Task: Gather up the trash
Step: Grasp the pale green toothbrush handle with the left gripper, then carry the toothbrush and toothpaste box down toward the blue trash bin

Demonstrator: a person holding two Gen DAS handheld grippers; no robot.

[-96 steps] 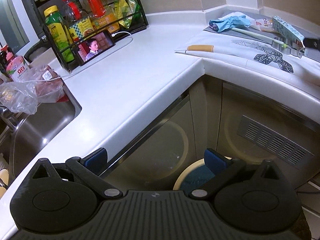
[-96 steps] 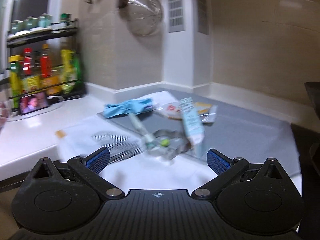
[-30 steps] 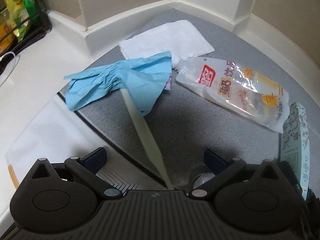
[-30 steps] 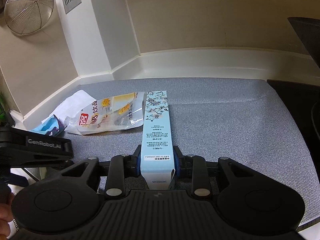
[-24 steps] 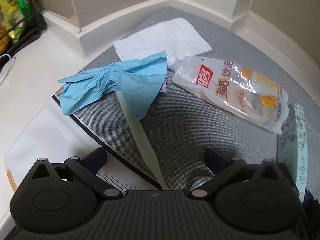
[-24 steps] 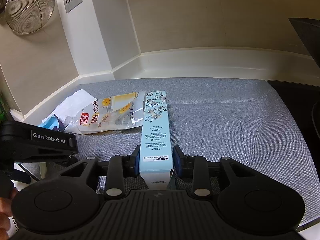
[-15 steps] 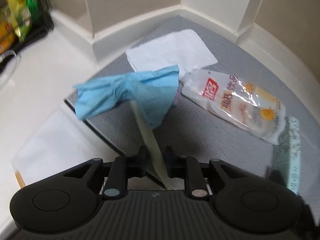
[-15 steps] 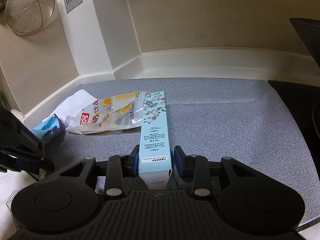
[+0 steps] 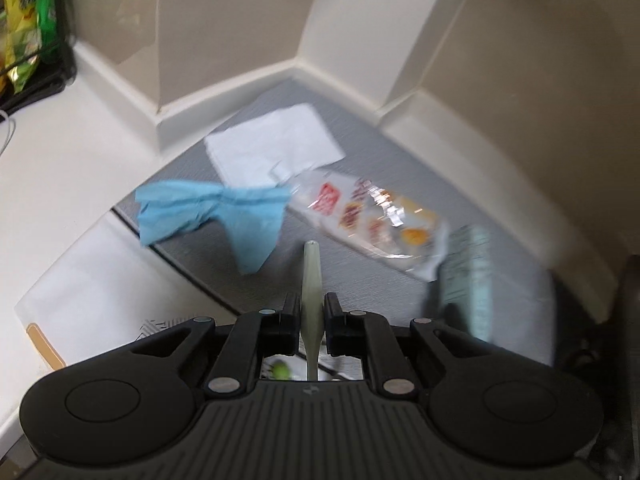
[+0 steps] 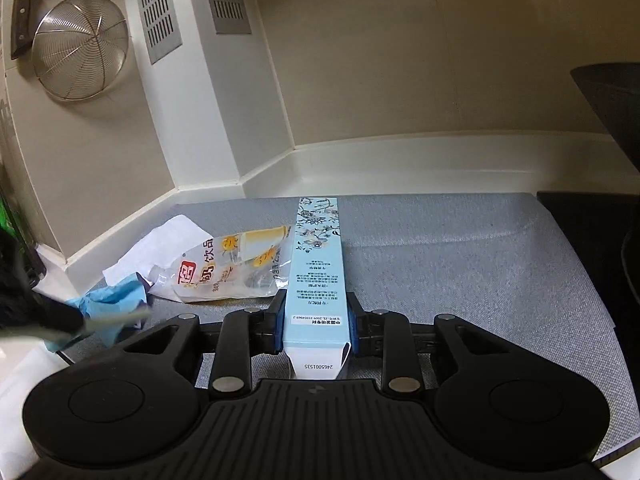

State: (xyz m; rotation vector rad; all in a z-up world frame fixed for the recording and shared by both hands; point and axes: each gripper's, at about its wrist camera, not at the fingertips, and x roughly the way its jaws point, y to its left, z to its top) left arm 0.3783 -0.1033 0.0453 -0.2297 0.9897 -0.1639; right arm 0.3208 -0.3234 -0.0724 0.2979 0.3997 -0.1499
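Pale-green plastic strip (image 9: 311, 292), thin and stiff-looking, is clamped between the closed fingers of the left gripper (image 9: 311, 322) and juts forward, clear of the grey mat (image 9: 400, 184); its rear end runs under the gripper body and is cut off. Light-blue carton (image 10: 316, 276), long and narrow, is pinched across its near end by the right gripper (image 10: 316, 330), jaws closed on both side faces; whether its far end rests on the mat cannot be told. Both holds look secure, so two pieces of trash appear to be in hand, neither yet dropped anywhere; no bin shows in either view. Left on the mat toward the back corner of the counter (image 9: 52, 152): crumpled blue glove (image 9: 216, 212), clear printed drink pouch (image 9: 372, 220) just beside it, and a white paper napkin (image 9: 276, 144) behind both, its edge touching or under the pouch neck. White printed sheet (image 9: 96, 280) lies at the mat's near left edge. Left view is motion-blurred on its right side, smearing the carton. Small green object under the left gripper is unidentifiable.
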